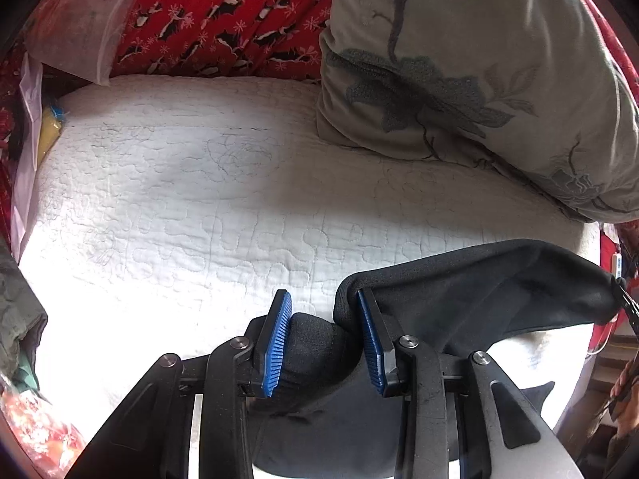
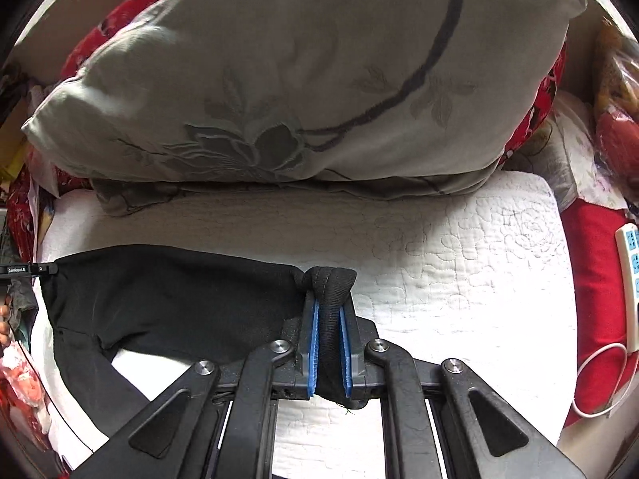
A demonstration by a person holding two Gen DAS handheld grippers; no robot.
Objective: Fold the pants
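Both tongs clamp black pants [image 2: 171, 299] – left tongs [image 1: 323, 343] on bunched, probably waistband, edge; right tongs [image 2: 328, 343] likewise.

Wrist views – steeply down, shared quilt [image 1: 199, 199]

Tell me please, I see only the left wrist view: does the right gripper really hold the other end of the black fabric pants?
Observer: Yes. The right gripper is shut on a bunched black band of the black fabric pants.
Operator: Is something lying on the bed at its right side?
Observer: A white power strip with blue sockets lies on red cloth beside the white quilted bedcover.
Operator: Does the pillow touch the pants?
Observer: No. A strip of bedcover separates the grey flower-patterned pillow from them.
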